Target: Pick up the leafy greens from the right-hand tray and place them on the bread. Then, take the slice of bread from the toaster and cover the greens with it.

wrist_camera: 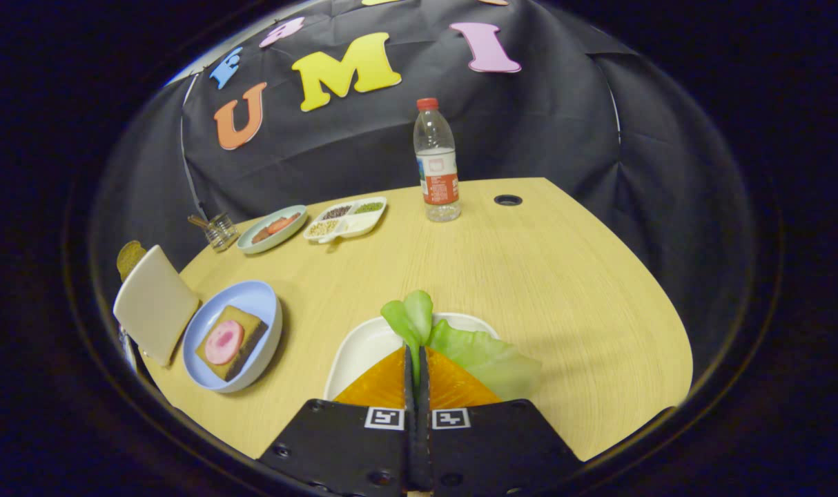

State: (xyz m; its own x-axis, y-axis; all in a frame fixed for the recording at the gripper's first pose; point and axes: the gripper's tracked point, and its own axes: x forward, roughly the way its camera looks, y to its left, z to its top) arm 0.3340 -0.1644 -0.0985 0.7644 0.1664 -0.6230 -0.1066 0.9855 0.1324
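The one camera rides on the gripper [417, 359] and looks forward along its two fingers [429, 386], which meet at the bottom of the view. It sits low and close over the near edge of the surface [564, 276], tilted down somewhat. A white tray [357, 348] lies right under the fingers. The fisheye takes in the whole surface out to its far edge, where a bottle [436, 162] stands, and the booth wall [564, 124] beyond.
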